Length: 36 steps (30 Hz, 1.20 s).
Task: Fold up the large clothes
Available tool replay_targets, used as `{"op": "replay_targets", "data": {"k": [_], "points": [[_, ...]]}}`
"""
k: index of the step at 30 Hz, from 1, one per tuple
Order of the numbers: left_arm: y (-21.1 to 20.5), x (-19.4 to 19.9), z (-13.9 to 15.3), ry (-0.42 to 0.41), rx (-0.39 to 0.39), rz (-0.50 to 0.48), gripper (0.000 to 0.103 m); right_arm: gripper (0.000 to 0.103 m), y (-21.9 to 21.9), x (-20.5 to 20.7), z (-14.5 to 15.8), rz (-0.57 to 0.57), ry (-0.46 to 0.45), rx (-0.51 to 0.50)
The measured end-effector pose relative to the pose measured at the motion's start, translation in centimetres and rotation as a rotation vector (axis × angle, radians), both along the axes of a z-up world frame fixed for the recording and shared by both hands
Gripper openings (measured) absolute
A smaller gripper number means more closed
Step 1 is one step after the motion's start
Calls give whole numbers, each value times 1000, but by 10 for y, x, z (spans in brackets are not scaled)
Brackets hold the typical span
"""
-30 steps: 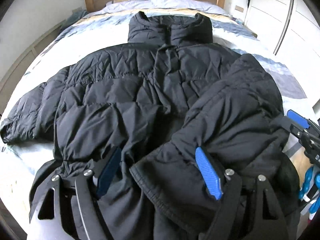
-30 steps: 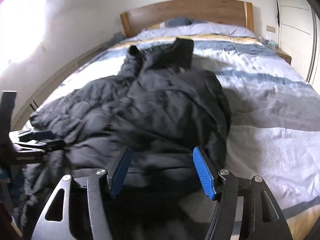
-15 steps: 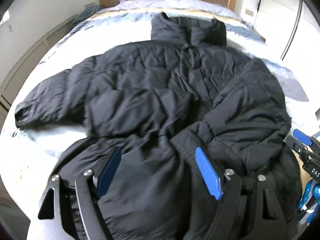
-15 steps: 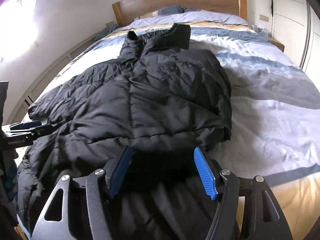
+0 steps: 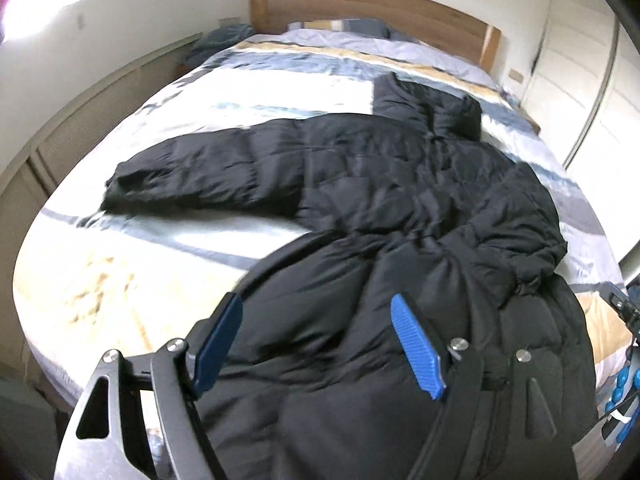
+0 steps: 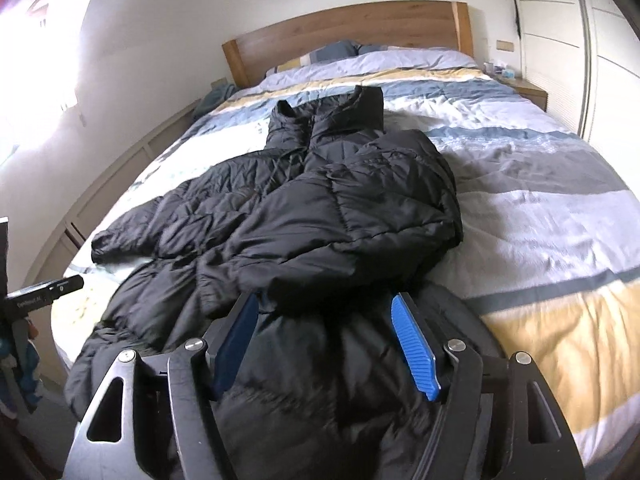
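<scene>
A large black puffer jacket lies on the bed, collar toward the headboard; it also shows in the right wrist view. Its right sleeve is folded across the body. Its left sleeve lies stretched out to the left. My left gripper is open and empty above the jacket's lower left hem. My right gripper is open and empty above the hem, just short of the folded sleeve's cuff. The left gripper's tip shows in the right wrist view.
The bed has a striped blue, white and yellow duvet and a wooden headboard. Low wall panelling runs along the left. White wardrobe doors stand on the right, with a nightstand beside the bed.
Both grippers pulled back toward the foot of the bed and stayed open. The left one swung left, so the stretched-out left sleeve came into fuller view. The folded right sleeve stays on the body.
</scene>
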<state>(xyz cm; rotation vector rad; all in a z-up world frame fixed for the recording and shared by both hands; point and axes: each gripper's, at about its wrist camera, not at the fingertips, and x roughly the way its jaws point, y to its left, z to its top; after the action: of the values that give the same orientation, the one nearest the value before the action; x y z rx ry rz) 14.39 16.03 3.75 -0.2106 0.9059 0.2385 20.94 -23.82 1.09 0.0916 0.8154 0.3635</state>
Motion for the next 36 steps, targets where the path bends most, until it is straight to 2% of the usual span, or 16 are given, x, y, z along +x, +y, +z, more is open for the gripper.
{"op": "replay_targets", "data": {"k": [3,10,16,25,30,36], "points": [[41,-25,-6,-13,-56,59,76,71,-1,-18,11,-24,-16,18],[134,-71,-42,13,-189,193,76,72,-13,-49,28,-109,-34,9],[183,-77,-60,-20,-312,240,76,73,-19,-56,30,-176,-10,-22],[246,-48,-89,-51,-465,285,76,73,-10,-39,33,-245,19,-73],[286,-15,-99,-106,-572,308,75,73,-2,-20,28,-266,54,-93],[335,34,-115,-176,-714,384,75,73,5,2,24,-291,83,-126]]}}
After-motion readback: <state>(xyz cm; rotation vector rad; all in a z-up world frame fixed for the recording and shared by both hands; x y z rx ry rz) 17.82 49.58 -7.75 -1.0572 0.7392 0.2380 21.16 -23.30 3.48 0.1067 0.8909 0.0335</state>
